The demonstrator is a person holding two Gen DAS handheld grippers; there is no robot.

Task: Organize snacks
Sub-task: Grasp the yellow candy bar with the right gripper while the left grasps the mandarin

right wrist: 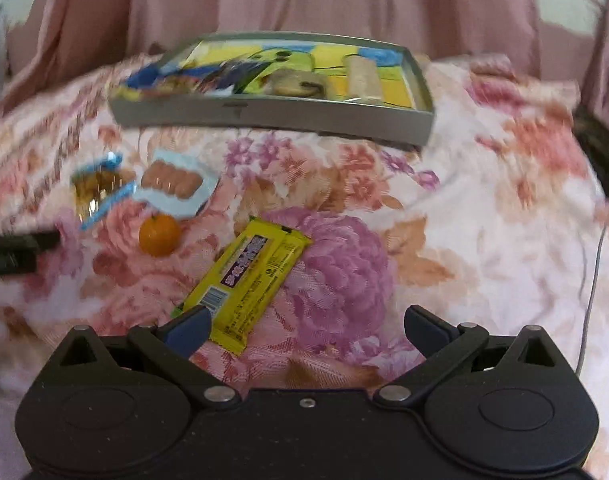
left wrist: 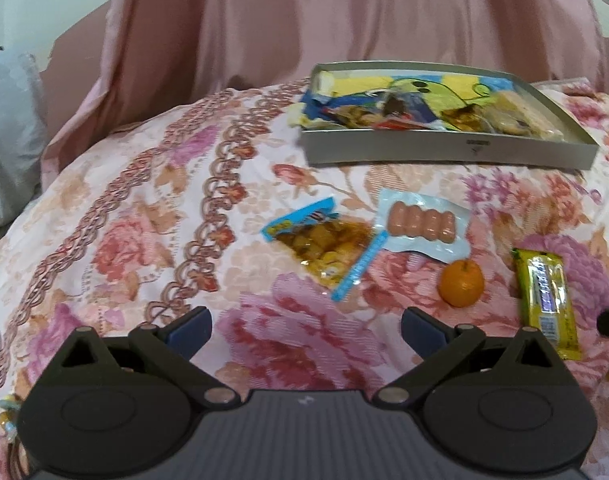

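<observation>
A grey shallow box [left wrist: 448,154] [right wrist: 272,118] with several snacks inside sits at the far side of a floral bedspread. In front of it lie a clear bag of yellow snacks [left wrist: 324,246] [right wrist: 96,188], a sausage pack [left wrist: 422,222] [right wrist: 172,180], a small orange [left wrist: 461,283] [right wrist: 159,234] and a yellow bar wrapper [left wrist: 546,300] [right wrist: 244,276]. My left gripper [left wrist: 306,330] is open and empty, above the bedspread short of the snack bag. My right gripper [right wrist: 308,330] is open and empty, its left fingertip [right wrist: 192,326] over the yellow bar's near end.
Pink curtain fabric [left wrist: 304,20] hangs behind the bed. A pale pillow [left wrist: 8,136] lies at the far left. A thin white cable [right wrist: 592,276] runs down the right side of the bedspread. The left gripper's dark finger [right wrist: 20,250] shows at the left edge of the right wrist view.
</observation>
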